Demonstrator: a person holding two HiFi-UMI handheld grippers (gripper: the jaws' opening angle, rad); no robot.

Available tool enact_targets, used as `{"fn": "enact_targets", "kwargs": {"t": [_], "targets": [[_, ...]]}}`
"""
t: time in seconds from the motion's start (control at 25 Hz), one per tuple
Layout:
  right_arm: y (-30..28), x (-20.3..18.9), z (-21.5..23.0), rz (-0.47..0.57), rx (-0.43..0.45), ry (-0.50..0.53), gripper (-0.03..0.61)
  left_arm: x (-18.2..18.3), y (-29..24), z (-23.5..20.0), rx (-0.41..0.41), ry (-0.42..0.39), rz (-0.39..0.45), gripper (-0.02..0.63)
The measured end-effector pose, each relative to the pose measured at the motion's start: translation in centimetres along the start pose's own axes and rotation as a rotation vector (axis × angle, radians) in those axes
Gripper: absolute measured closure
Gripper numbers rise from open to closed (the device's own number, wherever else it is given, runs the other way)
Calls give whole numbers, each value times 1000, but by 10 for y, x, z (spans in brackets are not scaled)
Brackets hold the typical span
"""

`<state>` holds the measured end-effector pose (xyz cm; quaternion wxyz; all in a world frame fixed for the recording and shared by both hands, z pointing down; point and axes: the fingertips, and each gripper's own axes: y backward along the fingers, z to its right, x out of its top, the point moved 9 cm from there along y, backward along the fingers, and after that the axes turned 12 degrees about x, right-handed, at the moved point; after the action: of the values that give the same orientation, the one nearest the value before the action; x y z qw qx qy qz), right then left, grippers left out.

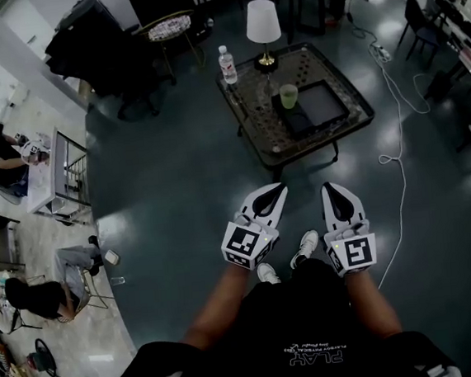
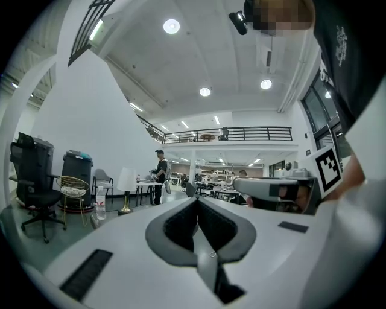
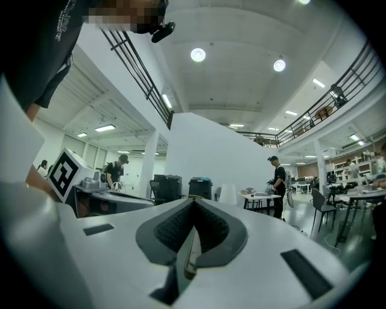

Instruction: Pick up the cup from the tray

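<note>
Cup [image 1: 289, 95]: pale green, translucent, round in plan. It stands upright with its long axis vertical and its mouth up, at the far left corner of the tray.

Tray [image 1: 327, 104]: dark, flat, rectangular, with a raised rim. It lies on the counter.

Counter [image 1: 249, 112]: low, with a patterned see-through top and a dark frame with rounded corners.

Lamp [image 1: 262, 21]: white conical shade on a slim brass-coloured stem, at the counter's far edge.

Bottle [image 1: 228, 64]: clear plastic, upright, at the far left corner of the counter.

Left tongs [image 1: 279, 189]: smooth white shell with black ribbed pads. The jaws are pressed together on nothing, held low above the floor, well apart from the counter.

Right tongs [image 1: 332, 187]: same build, jaws likewise together and empty, beside the left pair.

Floor [image 1: 176, 173]: dark and glossy.
</note>
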<state>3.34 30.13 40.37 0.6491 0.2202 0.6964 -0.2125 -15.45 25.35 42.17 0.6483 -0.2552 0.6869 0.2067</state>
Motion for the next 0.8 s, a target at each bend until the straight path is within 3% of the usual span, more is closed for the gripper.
{"fn": "enact_targets", "kwargs": {"t": [0.8], "targets": [[-74,-24,134,4,121,-57,571,4,-131,-13,118,-54,-77,604]]}}
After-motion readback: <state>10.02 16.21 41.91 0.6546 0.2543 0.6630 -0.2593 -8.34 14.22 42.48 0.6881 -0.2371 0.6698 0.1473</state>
